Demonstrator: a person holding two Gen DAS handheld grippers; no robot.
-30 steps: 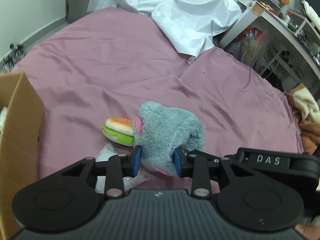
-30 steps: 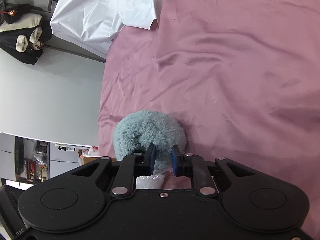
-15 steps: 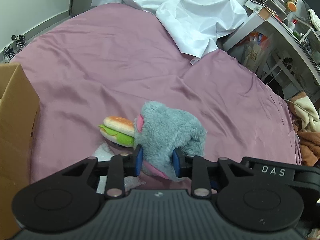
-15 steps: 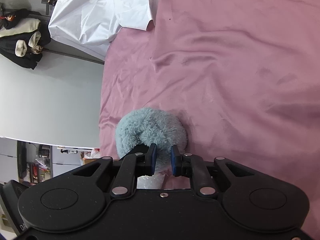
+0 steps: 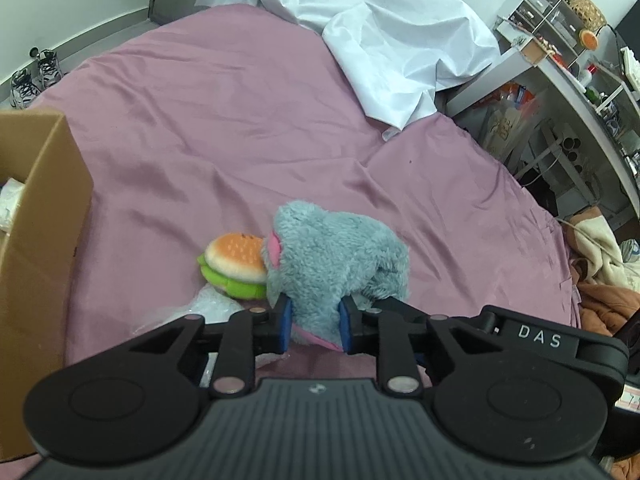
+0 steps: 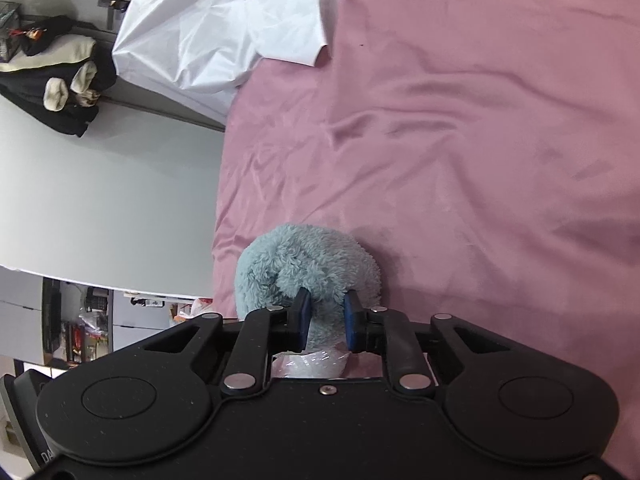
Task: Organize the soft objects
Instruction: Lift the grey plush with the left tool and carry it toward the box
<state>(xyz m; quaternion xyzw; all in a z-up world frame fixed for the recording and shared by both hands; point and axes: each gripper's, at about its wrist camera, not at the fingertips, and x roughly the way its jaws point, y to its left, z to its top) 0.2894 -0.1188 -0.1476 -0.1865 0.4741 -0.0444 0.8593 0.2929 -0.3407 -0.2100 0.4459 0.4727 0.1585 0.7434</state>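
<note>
A grey-blue plush toy [image 5: 336, 260] with pink ears is held over the mauve bed sheet [image 5: 224, 120]. My left gripper [image 5: 314, 322] is shut on its near end. My right gripper [image 6: 326, 320] is shut on the same plush [image 6: 308, 268] from the other side. A plush hamburger [image 5: 234, 264] lies on the sheet just left of the grey toy, touching it. A clear plastic bag [image 5: 208, 306] lies under both.
An open cardboard box [image 5: 36, 216] stands at the left. A crumpled white sheet [image 5: 376, 40] lies at the far end of the bed. Shelves and a desk [image 5: 560, 80] stand to the right, clothes [image 5: 600, 264] beside the bed.
Both grippers have lifted the grey plush a little, and the left jaws have closed tighter on it. The hamburger has stayed on the sheet.
</note>
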